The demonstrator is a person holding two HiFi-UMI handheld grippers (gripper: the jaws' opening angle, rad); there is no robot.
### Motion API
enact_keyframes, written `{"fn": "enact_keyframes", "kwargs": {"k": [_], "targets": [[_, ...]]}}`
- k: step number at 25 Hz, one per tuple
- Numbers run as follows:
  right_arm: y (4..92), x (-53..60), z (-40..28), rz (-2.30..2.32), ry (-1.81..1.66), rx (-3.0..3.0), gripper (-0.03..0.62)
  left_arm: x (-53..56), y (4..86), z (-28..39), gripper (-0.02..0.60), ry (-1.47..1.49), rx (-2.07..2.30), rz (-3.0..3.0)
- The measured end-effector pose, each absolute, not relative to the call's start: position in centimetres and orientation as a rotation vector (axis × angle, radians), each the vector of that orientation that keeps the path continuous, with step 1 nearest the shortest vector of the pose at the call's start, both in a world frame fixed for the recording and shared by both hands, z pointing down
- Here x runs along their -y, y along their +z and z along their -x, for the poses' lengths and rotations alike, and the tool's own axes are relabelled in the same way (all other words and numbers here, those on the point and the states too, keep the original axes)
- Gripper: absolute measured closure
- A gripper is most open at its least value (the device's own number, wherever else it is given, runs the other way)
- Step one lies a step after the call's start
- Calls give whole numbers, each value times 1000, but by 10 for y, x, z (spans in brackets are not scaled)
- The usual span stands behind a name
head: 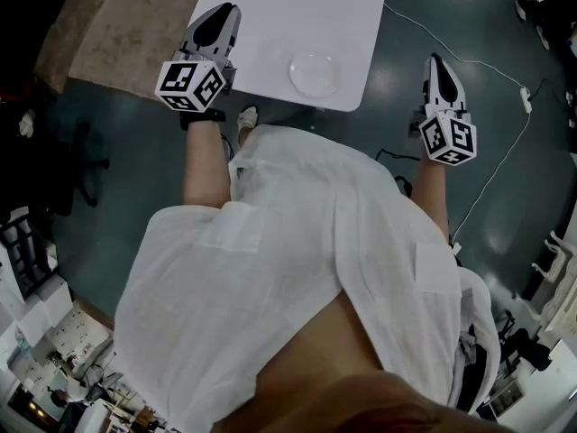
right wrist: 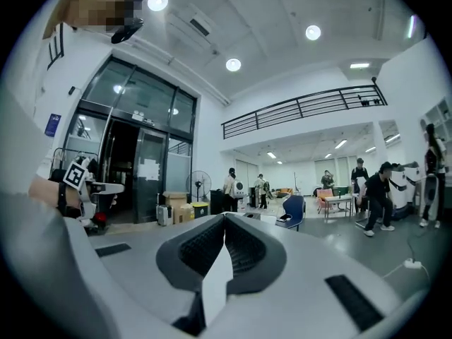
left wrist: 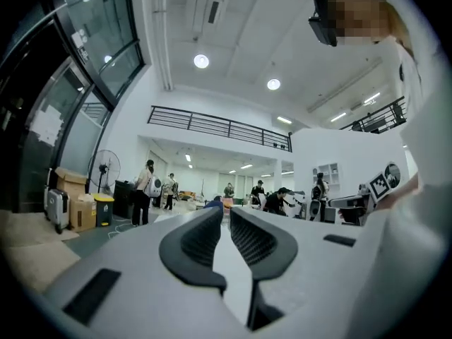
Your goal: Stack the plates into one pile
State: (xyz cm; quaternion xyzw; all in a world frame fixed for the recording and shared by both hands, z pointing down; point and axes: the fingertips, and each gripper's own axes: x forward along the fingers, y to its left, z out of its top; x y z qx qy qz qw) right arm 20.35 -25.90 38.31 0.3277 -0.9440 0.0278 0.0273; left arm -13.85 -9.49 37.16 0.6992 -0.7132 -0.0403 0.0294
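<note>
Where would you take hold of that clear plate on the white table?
Probably the rim on its near side: the clear plate lies flat and shallow, close to the near edge of the white table, so its raised lip could be pinched from there, one finger above and one below.

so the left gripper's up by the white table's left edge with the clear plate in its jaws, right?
Not the plate part. The left gripper view shows the left gripper empty, its jaws slightly apart with nothing between them. In the head view the clear plate lies on the white table, near its near edge. The gripper is by the table's left edge, as you say.
</note>
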Motion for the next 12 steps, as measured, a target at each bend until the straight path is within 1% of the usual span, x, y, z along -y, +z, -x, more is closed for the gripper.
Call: {"fn": "enact_keyframes", "kwargs": {"k": [6, 12], "targets": [[367, 267, -220, -1107, 83, 2916, 568, 77, 358, 140, 534, -102, 2271, -2167], [357, 267, -216, -1133, 61, 2913, 568, 72, 346, 149, 540, -159, 2339, -2131]]}}
